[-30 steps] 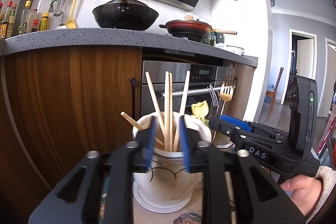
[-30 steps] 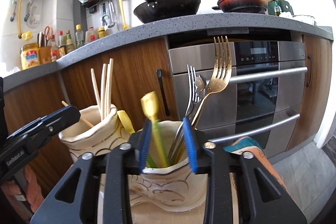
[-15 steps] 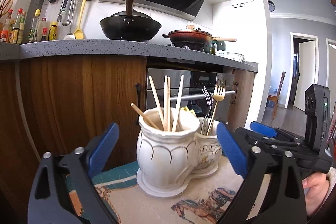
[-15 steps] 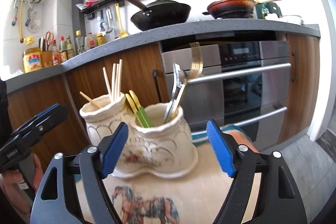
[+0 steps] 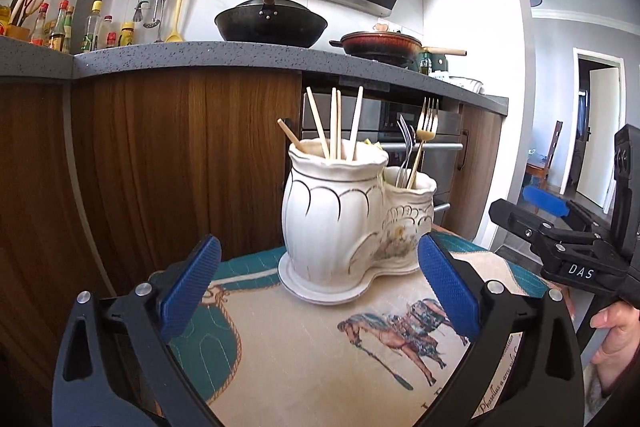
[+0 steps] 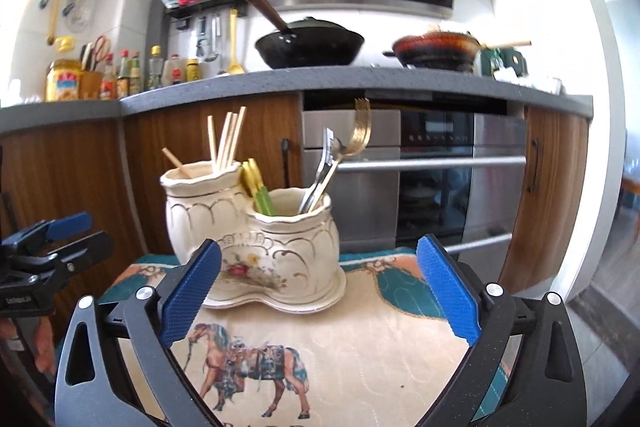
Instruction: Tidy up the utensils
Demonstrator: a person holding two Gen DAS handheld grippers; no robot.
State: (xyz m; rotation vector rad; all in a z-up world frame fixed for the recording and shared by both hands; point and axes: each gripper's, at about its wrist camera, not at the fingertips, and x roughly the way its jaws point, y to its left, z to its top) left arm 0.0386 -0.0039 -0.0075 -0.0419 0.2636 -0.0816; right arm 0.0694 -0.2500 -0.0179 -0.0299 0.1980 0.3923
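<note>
A white ceramic double utensil holder (image 5: 344, 223) (image 6: 256, 239) stands on a small table with a horse-print cloth (image 5: 320, 351) (image 6: 320, 351). Its taller pot holds several wooden chopsticks (image 5: 335, 123) (image 6: 226, 139). Its lower pot holds a gold fork (image 5: 425, 131) (image 6: 358, 131), silver cutlery (image 6: 326, 167) and yellow-green utensils (image 6: 258, 191). My left gripper (image 5: 319, 291) is open and empty, back from the holder. My right gripper (image 6: 318, 293) is open and empty, also back from it. The right gripper shows in the left wrist view (image 5: 560, 239), the left one in the right wrist view (image 6: 52, 247).
Behind the table are wooden cabinets (image 5: 160, 167) and a steel oven (image 6: 440, 179) under a grey counter (image 5: 200, 57). A black wok (image 5: 270, 23) and a red pan (image 5: 380, 45) sit on the counter, bottles (image 6: 132, 71) at its left. A doorway (image 5: 596, 131) lies far right.
Both grippers went from nearly shut over the pots to wide open. Both pulled back and away from the holder, which now stands farther off with the cloth showing in front.
</note>
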